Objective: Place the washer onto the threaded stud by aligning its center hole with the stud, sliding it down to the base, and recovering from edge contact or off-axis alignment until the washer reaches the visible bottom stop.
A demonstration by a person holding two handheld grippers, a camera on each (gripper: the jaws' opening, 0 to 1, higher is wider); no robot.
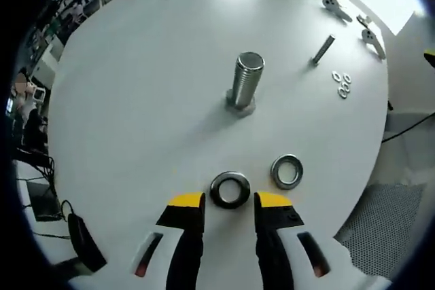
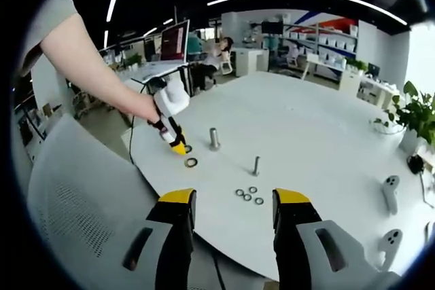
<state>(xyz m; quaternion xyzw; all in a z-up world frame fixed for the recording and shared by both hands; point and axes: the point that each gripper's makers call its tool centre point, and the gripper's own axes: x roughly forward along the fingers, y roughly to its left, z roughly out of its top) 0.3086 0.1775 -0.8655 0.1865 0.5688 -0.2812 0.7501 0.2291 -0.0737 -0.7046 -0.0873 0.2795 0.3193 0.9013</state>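
Observation:
A thick threaded stud (image 1: 245,81) stands upright on the white round table (image 1: 136,66). In the left gripper view a dark steel washer (image 1: 230,190) lies flat between my left gripper's (image 1: 230,200) yellow-tipped fingers, which are open around it. A second washer (image 1: 287,171) lies just to its right. In the right gripper view my right gripper (image 2: 234,198) is open and empty, held off the table's near edge. There the left gripper (image 2: 178,146) is seen low over one washer (image 2: 187,148), with the other washer (image 2: 191,162) nearby and the stud (image 2: 214,138) behind.
A thin bolt (image 1: 323,49) stands to the stud's right, with several small washers (image 1: 342,85) beside it. Two white controllers (image 2: 389,198) lie near the table's rim. A grey mesh chair (image 2: 75,202) stands by the table's near side. Desks, monitors and a seated person fill the background.

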